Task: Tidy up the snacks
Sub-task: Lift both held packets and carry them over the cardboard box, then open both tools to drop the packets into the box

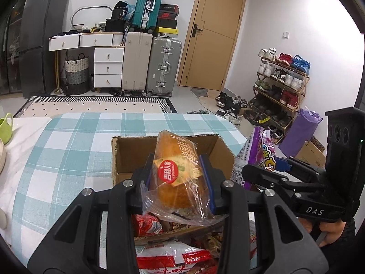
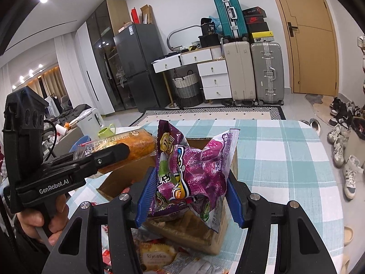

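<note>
My left tongs are clamped on a cake, a golden one in a clear wrapper w/ a red round sticker. The blue pads press it from both sides, and it stands nearly upright, above the near edge of the box. The box is open cardboard and sits on the bench, which has a teal and white check cloth. I cannot see inside the box well; its far wall looks bare.

My right tongs are clamped on a purple bag, crumpled betw. the blue pads, also held over the box, at its right side. In the left view the same bag shows just right of the box, and the two tongs are near each other but apart.

Below the tongs, at the near side of the bench, lie more snacks: red and white packs, and a yellow pack in the right view. A green cup stands at the left side of the bench, well apart from the box.
</note>
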The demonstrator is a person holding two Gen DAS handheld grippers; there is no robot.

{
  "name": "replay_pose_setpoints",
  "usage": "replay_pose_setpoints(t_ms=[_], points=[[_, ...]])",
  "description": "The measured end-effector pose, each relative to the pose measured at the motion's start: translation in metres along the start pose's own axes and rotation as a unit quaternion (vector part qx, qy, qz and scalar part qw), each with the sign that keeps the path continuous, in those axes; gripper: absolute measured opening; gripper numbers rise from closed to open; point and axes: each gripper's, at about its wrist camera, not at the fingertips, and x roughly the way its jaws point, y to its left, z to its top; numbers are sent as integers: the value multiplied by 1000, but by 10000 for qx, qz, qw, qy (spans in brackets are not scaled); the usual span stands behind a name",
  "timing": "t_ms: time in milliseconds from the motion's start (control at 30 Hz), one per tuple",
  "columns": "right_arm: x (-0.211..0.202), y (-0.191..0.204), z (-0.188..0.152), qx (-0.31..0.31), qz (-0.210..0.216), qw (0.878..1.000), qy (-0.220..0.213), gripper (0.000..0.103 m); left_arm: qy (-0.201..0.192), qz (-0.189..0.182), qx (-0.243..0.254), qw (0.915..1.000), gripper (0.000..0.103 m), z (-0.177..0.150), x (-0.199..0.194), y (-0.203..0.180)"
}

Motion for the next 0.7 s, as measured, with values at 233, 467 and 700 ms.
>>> replay_pose_setpoints(t_ms=[233,467,700], points=[[15,-1,7,-103,-12,9999,116,58,112,6,-61,9999,34,-1,26,6],[27,1,6,-155,22,9996,220,58,253,73,-26,9997,34,-9,51,15],[35,3,-1,-307,41,9990,332,59,401,139,96,9991,34,-18,67,18]])
